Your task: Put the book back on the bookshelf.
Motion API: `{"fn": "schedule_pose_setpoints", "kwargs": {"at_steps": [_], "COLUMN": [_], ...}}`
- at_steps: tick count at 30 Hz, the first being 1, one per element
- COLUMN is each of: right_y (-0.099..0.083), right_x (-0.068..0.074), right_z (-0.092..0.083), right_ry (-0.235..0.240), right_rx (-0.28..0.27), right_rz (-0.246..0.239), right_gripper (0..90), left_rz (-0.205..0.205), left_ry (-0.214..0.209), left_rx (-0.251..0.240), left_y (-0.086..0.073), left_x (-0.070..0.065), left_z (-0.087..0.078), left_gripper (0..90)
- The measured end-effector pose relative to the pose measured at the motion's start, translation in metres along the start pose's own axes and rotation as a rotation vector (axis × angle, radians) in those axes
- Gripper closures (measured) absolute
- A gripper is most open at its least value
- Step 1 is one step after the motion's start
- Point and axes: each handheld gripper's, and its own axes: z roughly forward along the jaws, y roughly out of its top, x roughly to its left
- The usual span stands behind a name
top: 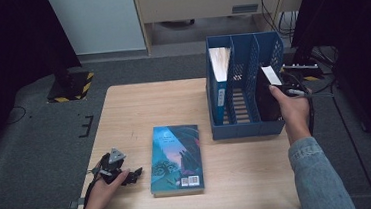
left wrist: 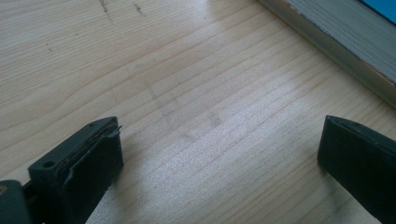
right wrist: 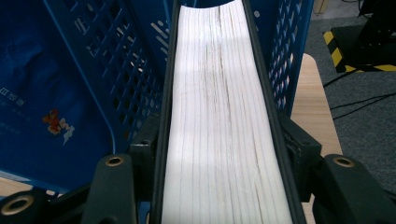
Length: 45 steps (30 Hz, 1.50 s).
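A blue three-slot file rack (top: 248, 129) stands at the table's back right. My right gripper (top: 283, 90) is shut on a dark-covered book (top: 266, 100), which stands upright and a little tilted in the rack's right slot. In the right gripper view its white page edge (right wrist: 217, 93) runs up between the jaws of the right gripper (right wrist: 219, 140), and the pads press both covers. A blue-spined book (top: 219, 86) stands in the left slot. A teal picture-cover book (top: 175, 158) lies flat mid-table. My left gripper (top: 129, 176) rests open on the wood to its left.
The rack's middle slot holds nothing. In the left gripper view, bare wood lies between the jaws of the left gripper (left wrist: 219, 144), with the flat book's page edge (left wrist: 345, 42) at the top right. The wooden table (top: 138, 103) has grey floor around it; cables lie to the right.
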Motion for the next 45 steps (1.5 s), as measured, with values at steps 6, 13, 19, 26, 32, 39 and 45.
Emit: {"fn": "schedule_pose_setpoints", "kwargs": {"at_steps": [6, 13, 19, 26, 32, 39, 45], "right_y": [0.0, -0.002, -0.004, -0.001, 0.006, 0.019, 0.032], "right_x": [0.002, 0.006, 0.008, 0.0, -0.002, 0.0, 0.001], "right_z": [0.001, 0.0, -0.001, -0.002, -0.004, 0.004, 0.015], "right_ry": [-0.018, -0.031, -0.057, -0.05, -0.038, -0.049, -0.054], "right_rx": [0.013, -0.011, -0.037, -0.046, -0.067, -0.057, -0.058], "right_rz": [0.006, -0.019, -0.053, -0.03, -0.035, -0.047, -0.06], "right_gripper": [45.9, 49.0, 51.7, 52.7, 52.8, 52.8, 52.8], "left_rz": [0.001, 0.003, 0.004, 0.005, 0.005, 0.005, 0.001], "left_ry": [-0.001, -0.003, -0.004, -0.005, -0.005, -0.005, -0.006], "left_rx": [0.001, 0.001, 0.001, 0.001, 0.001, 0.001, -0.005], "left_y": [0.0, 0.0, 0.001, 0.001, 0.001, 0.001, 0.001], "left_x": [0.0, -0.001, -0.001, -0.001, -0.001, -0.001, -0.001], "left_z": [0.0, 0.0, 0.0, 0.001, 0.001, 0.001, 0.001], "left_gripper": [0.0, 0.0, 0.0, 0.0, 0.0, 0.0, 0.0]}}
